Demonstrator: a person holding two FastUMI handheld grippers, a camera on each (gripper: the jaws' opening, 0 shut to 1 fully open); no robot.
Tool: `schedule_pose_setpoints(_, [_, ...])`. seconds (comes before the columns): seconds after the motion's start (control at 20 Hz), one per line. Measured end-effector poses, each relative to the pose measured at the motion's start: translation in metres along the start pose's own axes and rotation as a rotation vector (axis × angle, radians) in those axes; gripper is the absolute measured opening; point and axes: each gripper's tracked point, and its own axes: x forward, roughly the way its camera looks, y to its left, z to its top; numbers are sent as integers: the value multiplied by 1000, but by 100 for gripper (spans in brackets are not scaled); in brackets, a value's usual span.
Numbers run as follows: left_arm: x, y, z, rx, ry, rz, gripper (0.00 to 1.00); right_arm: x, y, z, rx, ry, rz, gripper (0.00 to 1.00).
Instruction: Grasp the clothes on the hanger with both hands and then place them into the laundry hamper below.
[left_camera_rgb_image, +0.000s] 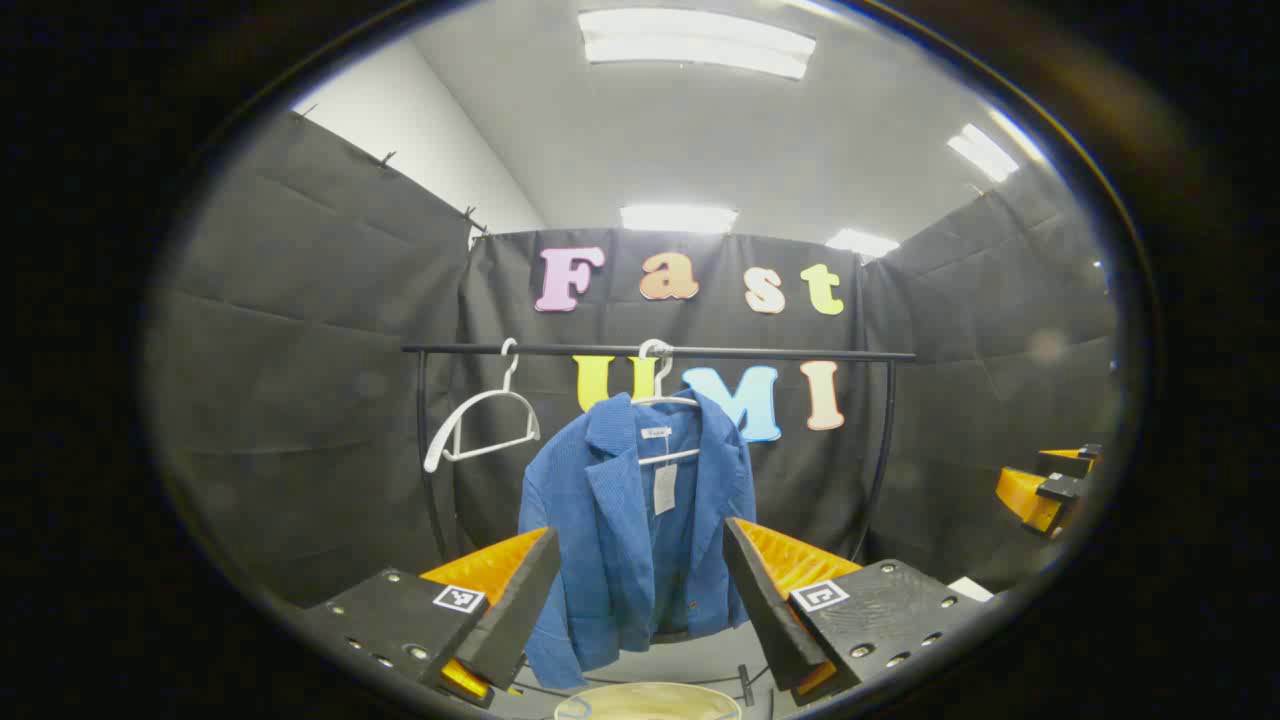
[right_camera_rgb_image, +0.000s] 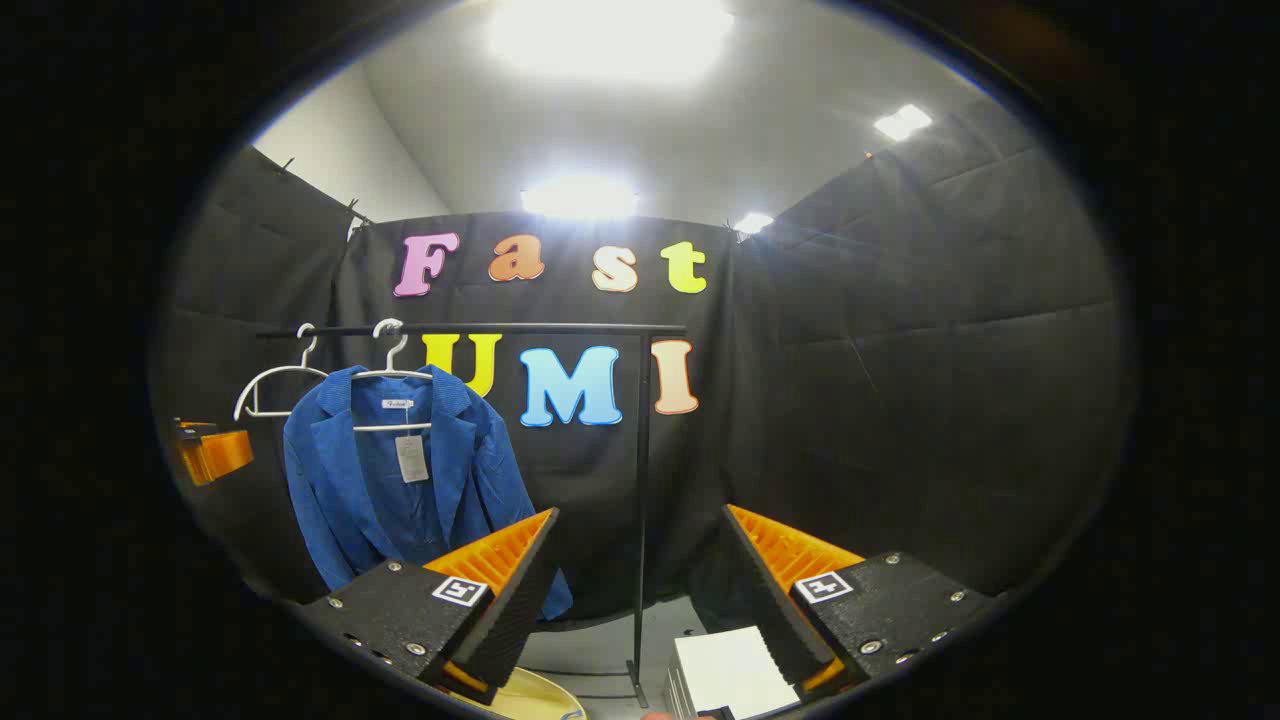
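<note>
While blue jacket hangs on white hanger from rail, above hamper rim, left gripper and right gripper both spread, empty, well short of jacket. Judgement: advance both toward jacket's shoulders, pinch cloth, not hanger. Left gripper view centres jacket; right gripper view adds white box right of rail post.

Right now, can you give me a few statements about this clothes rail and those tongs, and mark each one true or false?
1. The blue corduroy jacket hangs on a white hanger on the black metal rail. True.
2. The second white hanger also carries a garment. False: it is bare.
3. The left tongs are clamped on the jacket. False: they are open, short of it.
4. The right tongs are open. True.
</note>
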Motion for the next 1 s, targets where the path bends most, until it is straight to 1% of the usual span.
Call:
schedule_pose_setpoints(0.15, [-9,5,1,13,-4,4,95,-5,6,-2,28,15,11,96])
schedule_pose_setpoints(0.35, [-17,3,-2,-13,2,-4,94,-10,7,-2,25,8,14,95])
schedule_pose_setpoints(0.4, [-19,5,-2,-10,1,-2,96,-11,8,-1,25,7,17,95])
schedule_pose_setpoints(0.5, [-20,11,-2,-1,0,6,95,-12,15,0,41,9,29,95])
schedule_pose_setpoints(0.6, [-22,14,-1,-4,-3,6,96,-13,20,1,49,9,37,94])
schedule_pose_setpoints(0.65, [-22,16,0,-7,-5,8,96,-14,23,3,49,6,40,95])
schedule_pose_setpoints(0.7, [-23,18,0,-10,-9,10,96,-14,26,4,45,5,44,94])
schedule_pose_setpoints(0.75, [-23,19,-1,-12,-7,11,94,-14,29,4,39,3,49,95])
schedule_pose_setpoints(0.85, [-22,23,-2,-14,-2,11,96,-13,35,7,34,1,50,95])
schedule_pose_setpoints(1.0, [-19,28,-3,-27,-2,11,95,-10,46,9,35,12,66,96])
